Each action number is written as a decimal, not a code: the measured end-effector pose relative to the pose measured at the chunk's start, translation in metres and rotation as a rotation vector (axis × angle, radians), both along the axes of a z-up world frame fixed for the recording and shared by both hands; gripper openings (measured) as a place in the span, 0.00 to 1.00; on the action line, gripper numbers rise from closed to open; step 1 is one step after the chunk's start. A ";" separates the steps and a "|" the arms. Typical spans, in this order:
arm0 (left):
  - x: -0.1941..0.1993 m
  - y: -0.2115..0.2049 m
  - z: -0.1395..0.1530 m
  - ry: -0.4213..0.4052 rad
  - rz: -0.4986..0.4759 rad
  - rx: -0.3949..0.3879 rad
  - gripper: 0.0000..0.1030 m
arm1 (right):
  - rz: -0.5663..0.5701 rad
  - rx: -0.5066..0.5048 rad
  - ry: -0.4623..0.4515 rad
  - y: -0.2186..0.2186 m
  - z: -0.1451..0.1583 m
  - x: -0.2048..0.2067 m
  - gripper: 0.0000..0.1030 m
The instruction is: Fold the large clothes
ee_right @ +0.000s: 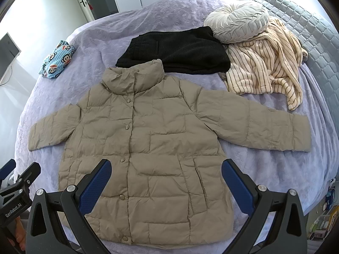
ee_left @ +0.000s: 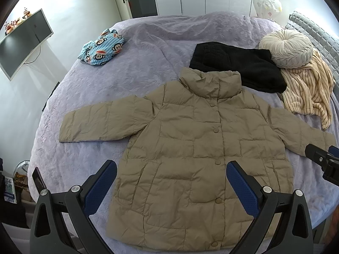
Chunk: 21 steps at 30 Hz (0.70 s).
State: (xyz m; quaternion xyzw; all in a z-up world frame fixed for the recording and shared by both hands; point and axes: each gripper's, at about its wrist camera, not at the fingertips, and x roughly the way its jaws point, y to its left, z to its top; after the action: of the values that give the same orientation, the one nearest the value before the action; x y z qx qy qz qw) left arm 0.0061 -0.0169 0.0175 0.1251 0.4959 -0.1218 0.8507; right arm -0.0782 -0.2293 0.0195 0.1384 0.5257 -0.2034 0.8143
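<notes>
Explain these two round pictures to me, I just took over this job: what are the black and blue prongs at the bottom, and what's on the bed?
Each picture comes from a fisheye camera on a hand-held claw, looking forward along its two blue-padded fingers. One view shows the left claw, the other the right claw. Both are open and hold nothing.

On the purple bedspread a tan puffer jacket lies flat, front up, snapped shut, sleeves spread. Beyond its collar lies a black garment, then a striped cream robe with a round cushion resting on it. A blue cartoon-monkey bundle lies apart, far left.
</notes>
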 end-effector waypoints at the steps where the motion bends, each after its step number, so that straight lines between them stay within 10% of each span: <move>1: 0.000 0.000 0.001 0.000 0.000 -0.001 1.00 | -0.001 0.000 0.000 0.000 -0.001 0.000 1.00; 21: 0.001 -0.001 0.001 0.001 0.000 0.001 1.00 | 0.002 0.003 0.000 -0.002 -0.001 -0.001 1.00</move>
State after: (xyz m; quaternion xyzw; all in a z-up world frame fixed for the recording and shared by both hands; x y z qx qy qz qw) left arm 0.0066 -0.0175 0.0182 0.1256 0.4965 -0.1216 0.8503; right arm -0.0787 -0.2317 0.0186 0.1392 0.5262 -0.2020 0.8142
